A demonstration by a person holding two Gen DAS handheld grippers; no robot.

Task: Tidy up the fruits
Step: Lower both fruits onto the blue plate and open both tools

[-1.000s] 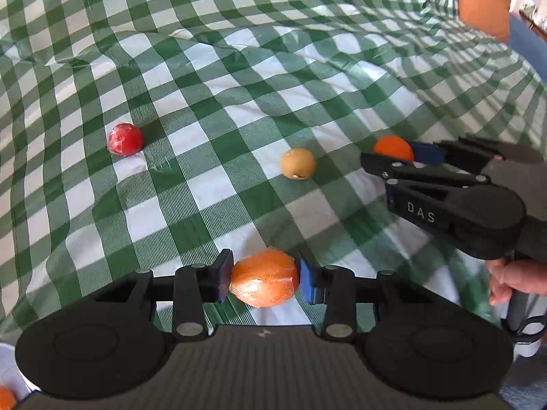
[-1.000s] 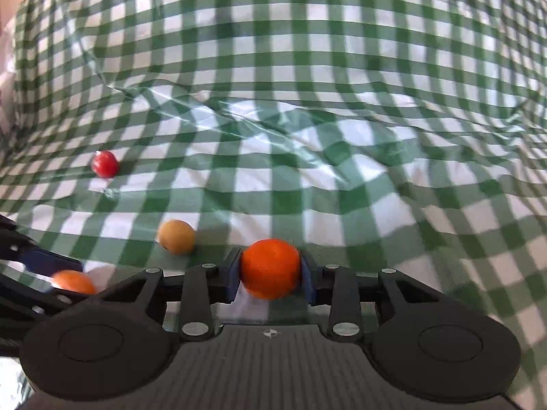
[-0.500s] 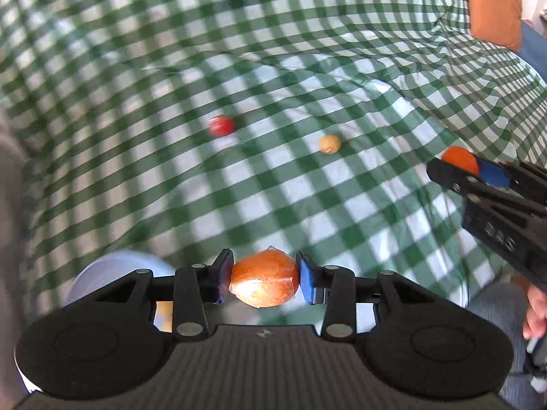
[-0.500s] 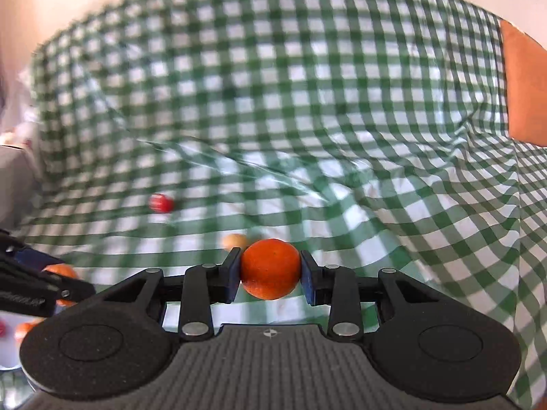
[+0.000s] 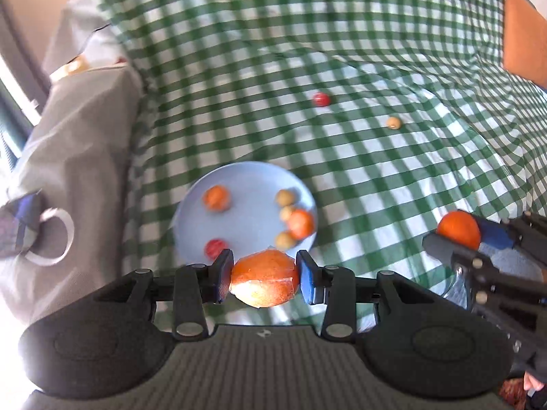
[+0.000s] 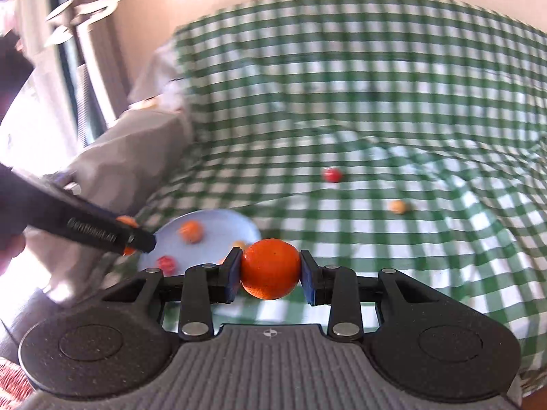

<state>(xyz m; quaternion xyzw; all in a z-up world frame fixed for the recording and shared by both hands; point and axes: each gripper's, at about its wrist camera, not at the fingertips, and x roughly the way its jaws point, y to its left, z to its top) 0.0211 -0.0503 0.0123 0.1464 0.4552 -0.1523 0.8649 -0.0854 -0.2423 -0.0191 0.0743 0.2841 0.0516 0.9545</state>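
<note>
Both my grippers carry fruit above a crowded plate

My left gripper (image 5: 264,281) clamps a wrapped orange (image 5: 264,282); my right gripper (image 6: 270,274) clamps a smooth orange (image 6: 270,268); dropped on the blue plate (image 5: 246,177), either could knock fruit off its rim.

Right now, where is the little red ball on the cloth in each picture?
Left wrist view: the red ball lies on the checked cloth, upper middle, beyond the plate.
Right wrist view: the red ball sits just right of middle.
Shared landmark: the tan ball, lower right of it in both.
</note>
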